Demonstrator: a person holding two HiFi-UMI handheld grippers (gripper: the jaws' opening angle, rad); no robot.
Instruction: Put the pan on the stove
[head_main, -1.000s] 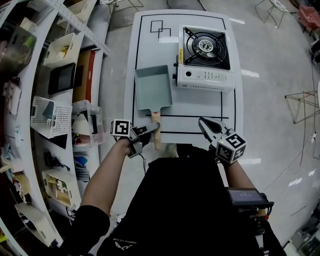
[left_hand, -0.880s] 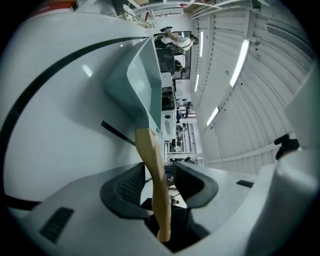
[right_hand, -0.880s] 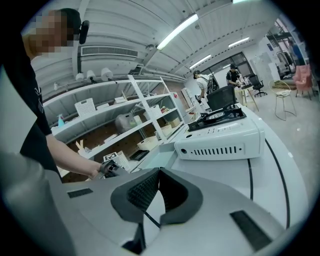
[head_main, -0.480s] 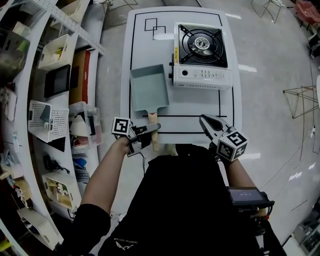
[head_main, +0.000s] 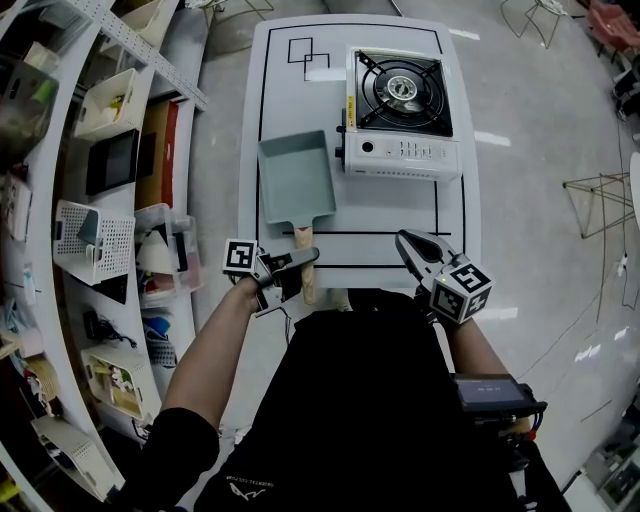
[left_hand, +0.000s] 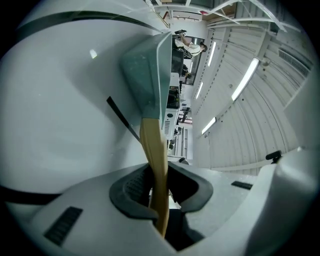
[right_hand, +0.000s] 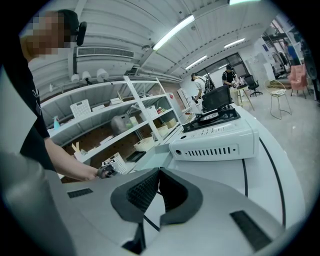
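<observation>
My left tool (head_main: 305, 260) has just been closing on the light wooden handle (head_main: 306, 268) of the pale blue-green rectangular pan (head_main: 297, 176), and its pads now look to be pressed against the handle on both sides. The hold sits close to the handle's near end. The pan lies flat on the white table (head_main: 400, 215), just to the left of the white portable gas stove (head_main: 400, 100) with its black burner grate, and its handle points back toward me. My right tool (head_main: 408, 243) hangs over the table's near edge with its tips together and nothing in them, well apart from the pan. What worries me is the leverage. With the grip this far back, I judge the pan body could droop or twist between the pads as it comes up. The stove is so near that a low carry could knock the pan's rim into the stove's side or the raised grate. If it is set down off-centre, it may rock on the prongs.
</observation>
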